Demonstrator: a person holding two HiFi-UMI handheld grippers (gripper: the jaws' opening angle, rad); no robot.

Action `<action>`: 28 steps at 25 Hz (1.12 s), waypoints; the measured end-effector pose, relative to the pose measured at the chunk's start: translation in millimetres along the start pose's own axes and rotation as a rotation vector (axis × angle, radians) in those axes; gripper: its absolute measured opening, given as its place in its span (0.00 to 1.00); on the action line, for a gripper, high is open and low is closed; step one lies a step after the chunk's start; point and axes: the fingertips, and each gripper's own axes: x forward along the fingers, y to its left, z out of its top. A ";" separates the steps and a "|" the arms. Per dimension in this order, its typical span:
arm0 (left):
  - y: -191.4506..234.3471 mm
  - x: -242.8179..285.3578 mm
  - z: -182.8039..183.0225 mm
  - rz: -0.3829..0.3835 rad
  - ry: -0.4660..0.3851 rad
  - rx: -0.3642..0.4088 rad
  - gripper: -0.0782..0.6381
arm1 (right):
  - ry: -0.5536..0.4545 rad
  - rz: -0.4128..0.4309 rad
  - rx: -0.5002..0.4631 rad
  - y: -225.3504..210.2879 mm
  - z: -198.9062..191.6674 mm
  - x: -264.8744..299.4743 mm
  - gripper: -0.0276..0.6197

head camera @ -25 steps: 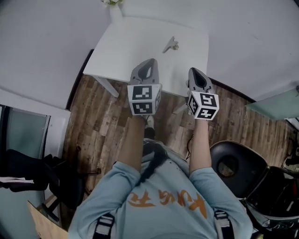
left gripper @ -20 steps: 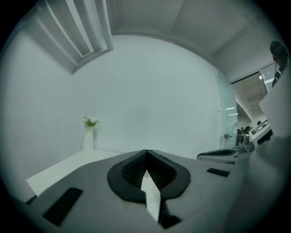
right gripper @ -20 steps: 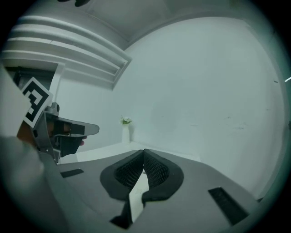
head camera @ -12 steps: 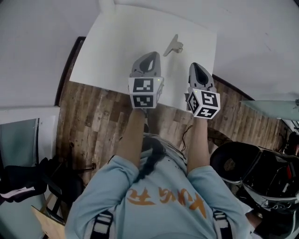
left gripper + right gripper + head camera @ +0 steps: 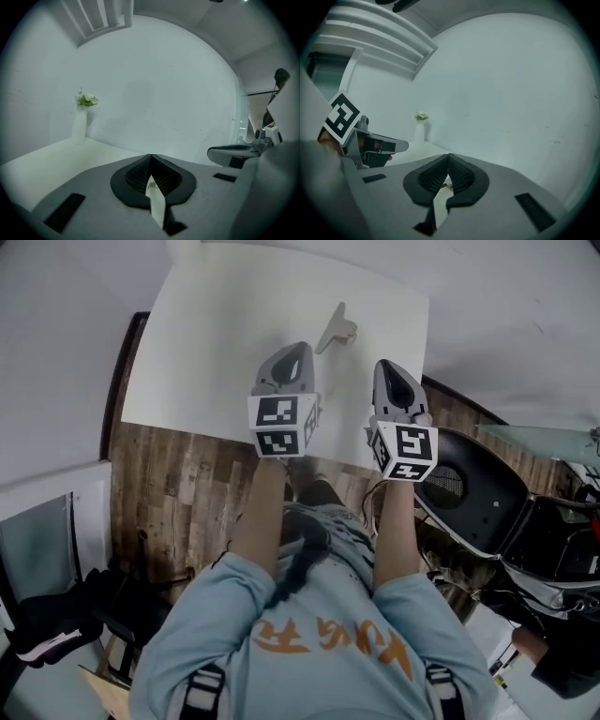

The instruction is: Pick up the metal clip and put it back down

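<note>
Looked down past the fingers onto a wooden floor, behind and below them, with a pale wall off to their left and beyond. Found a white table spread beneath and ahead of both sets of fingertips. Wore a light blue shirt, well behind the fingers. Noted a black chair behind the right fingers and out to their right.

Held the left gripper and the right gripper side by side over the near part of the table, apart from each other, each with a marker cube at its back end. Read the left gripper in its own view as closed — ribbed black pads pressed together at the tip, gripping nothing. Read the right gripper the same way: pads met at the tip, nothing pinched.

Made out a white vase of small flowers far ahead of the fingers at the table's back edge, to the left of both tips. Spotted the metal clip lying on the table just ahead of the fingertips — between the two grippers' lines, touching neither, nearer the left tips.
</note>
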 end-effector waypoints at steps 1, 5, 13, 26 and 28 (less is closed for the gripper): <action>-1.6 1.0 -2.1 -0.004 0.007 0.000 0.13 | 0.003 -0.003 0.002 -1.1 -0.7 -0.8 0.06; -2.7 5.4 -13.0 0.001 0.041 -0.008 0.13 | 0.026 0.006 0.012 -4.6 -8.2 1.4 0.06; 13.6 9.2 -46.0 0.073 0.122 -0.062 0.13 | 0.135 0.065 0.092 -13.2 -61.3 18.9 0.06; 26.4 35.6 -75.6 0.112 0.223 -0.050 0.13 | 0.275 0.207 0.190 -16.4 -122.6 94.7 0.14; 26.4 45.4 -75.8 0.119 0.225 -0.045 0.13 | 0.289 0.224 0.223 -21.9 -130.6 108.7 0.18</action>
